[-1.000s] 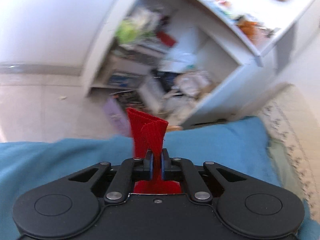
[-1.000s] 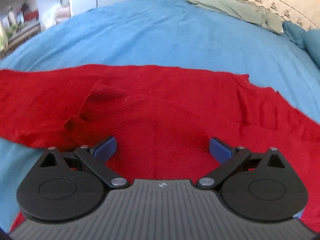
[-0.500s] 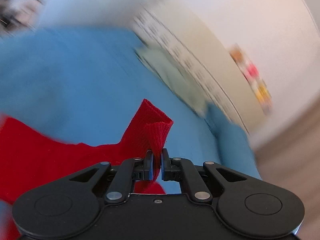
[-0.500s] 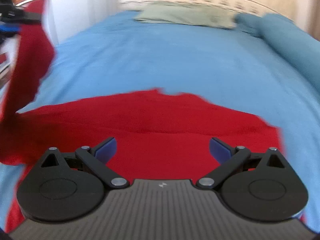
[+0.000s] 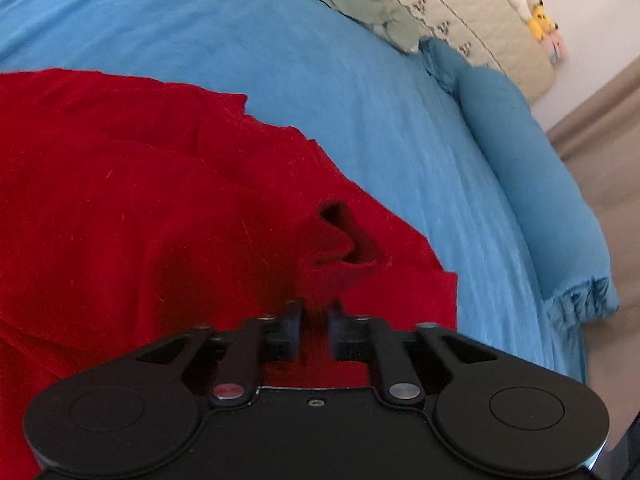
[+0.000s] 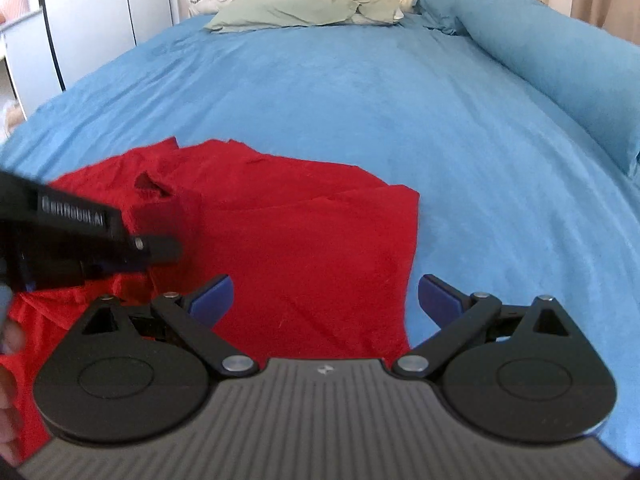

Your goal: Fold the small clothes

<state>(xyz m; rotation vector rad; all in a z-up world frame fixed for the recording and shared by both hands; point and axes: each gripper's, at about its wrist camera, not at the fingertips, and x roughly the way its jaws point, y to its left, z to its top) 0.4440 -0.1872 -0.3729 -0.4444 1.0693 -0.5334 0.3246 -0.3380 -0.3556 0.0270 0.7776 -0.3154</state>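
**Red garment folded on the bed, left tongs on a cuff**

The red garment point(image 6: 304, 240) lies on the blue bed point(image 6: 360, 92), toward its near left part, with blue cover showing past its far and right edges. In the right wrist view it lies in layers: an upper layer ends in a straight edge running across the middle, and the right side forms a fairly straight vertical edge with a corner at the top.

The left tongs point(image 5: 314, 322) are nearly closed, with only a narrow gap between the 2 fingers, and a strip of red cloth runs up through that gap. Just past the tips, this piece of the garment point(image 5: 120, 208) stands up as a curled, open-ended tube like a cuff point(image 5: 340, 248). Whether the fingers press on the cloth or have just let go I cannot tell. In the right wrist view the left tongs point(image 6: 160, 250) reach in from the left edge, low over the garment's left part.

The right tongs point(image 6: 324, 300) are wide open and hold nothing; their 2 blue pads point(image 6: 212, 296) sit above the garment's near right part, the right one over the blue cover just beside the edge.

At the head of the bed lie a green pillow point(image 6: 304, 8) and a blue bolster point(image 6: 552, 60), well apart from the garment.
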